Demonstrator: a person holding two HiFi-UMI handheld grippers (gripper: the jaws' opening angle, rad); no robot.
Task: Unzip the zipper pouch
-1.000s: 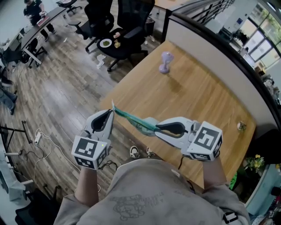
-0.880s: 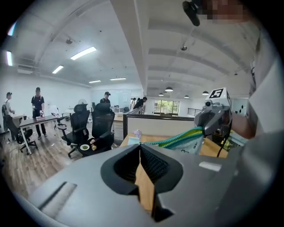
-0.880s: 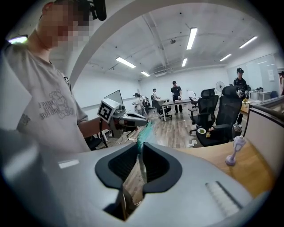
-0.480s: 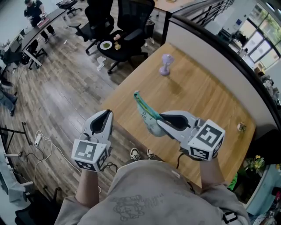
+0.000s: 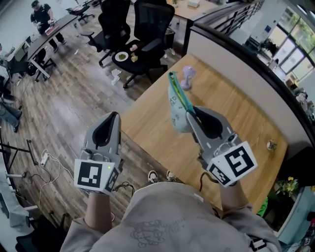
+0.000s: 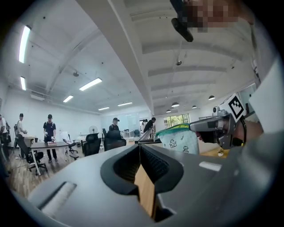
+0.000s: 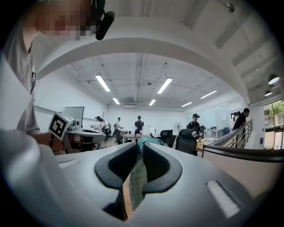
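Observation:
The zipper pouch (image 5: 175, 109) is pale with small prints and a teal zipper edge (image 5: 178, 93). It stands upright above the wooden table (image 5: 236, 118), with my right gripper (image 5: 189, 110) shut on its lower edge. In the right gripper view a strip of the pouch (image 7: 138, 176) runs between the jaws of the right gripper (image 7: 140, 142). My left gripper (image 5: 114, 114) hangs apart at the left, over the floor; its jaws are closing, almost together, with nothing between them. The left gripper view shows the left gripper (image 6: 140, 145) holding nothing and the pouch (image 6: 184, 142) off to its right.
A small purple object (image 5: 187, 73) stands at the table's far end, and a tiny item (image 5: 269, 142) lies near its right edge. A dark-topped partition (image 5: 231, 49) borders the table. Black office chairs (image 5: 147, 29) stand beyond. People (image 5: 40, 14) are at desks far left.
The left gripper let go of the pouch's end and drew back to the left. The right gripper swung the pouch up and away over the table, from stretched sideways to upright.

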